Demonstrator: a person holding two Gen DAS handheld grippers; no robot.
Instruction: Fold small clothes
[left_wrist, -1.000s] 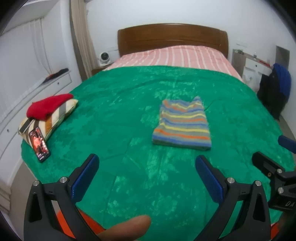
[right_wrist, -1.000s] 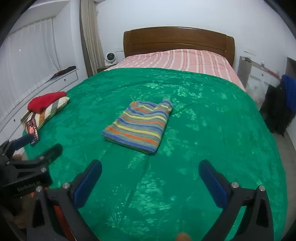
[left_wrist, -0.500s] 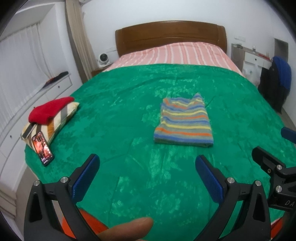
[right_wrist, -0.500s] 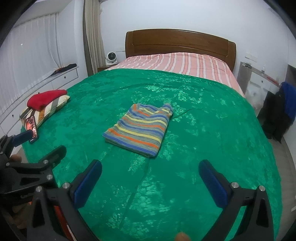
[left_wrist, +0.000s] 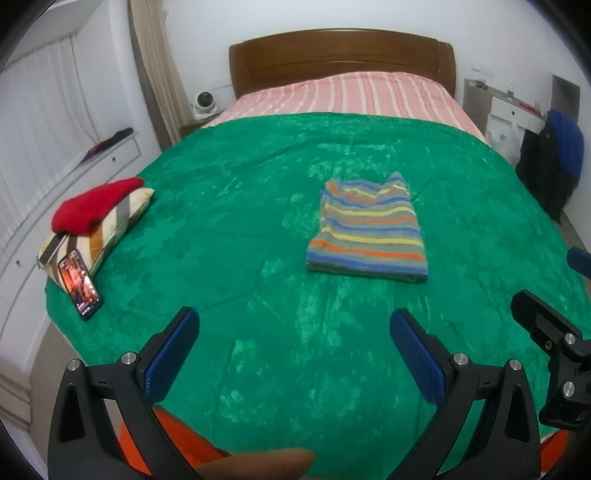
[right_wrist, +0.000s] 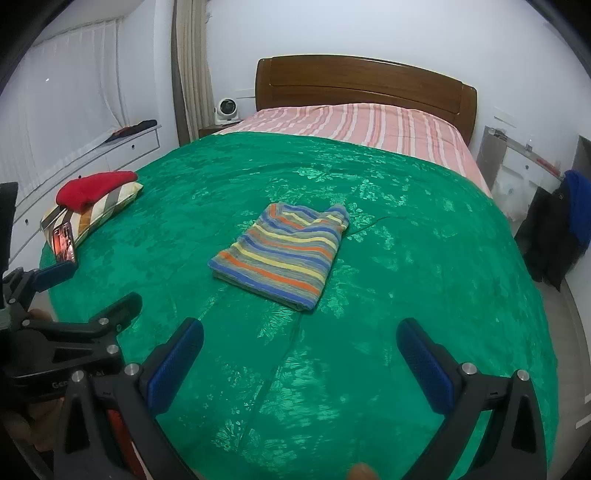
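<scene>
A small striped garment (left_wrist: 367, 229), folded into a neat rectangle, lies flat on the green bedspread (left_wrist: 258, 229) near the bed's middle; it also shows in the right wrist view (right_wrist: 282, 254). My left gripper (left_wrist: 293, 350) is open and empty, held above the bed's near edge, well short of the garment. My right gripper (right_wrist: 301, 360) is open and empty too, at about the same distance. Each gripper shows at the edge of the other's view.
At the bed's left edge a folded red garment (left_wrist: 94, 203) lies on a striped cushion (left_wrist: 103, 236), with a lit phone (left_wrist: 79, 282) leaning against it. A wooden headboard (left_wrist: 340, 55) stands at the far end. Dark clothes (left_wrist: 550, 166) hang at the right.
Both grippers have drawn back and risen a little from the bed, so the folded garment looks smaller and farther. The garment has not moved. Both stay open.
</scene>
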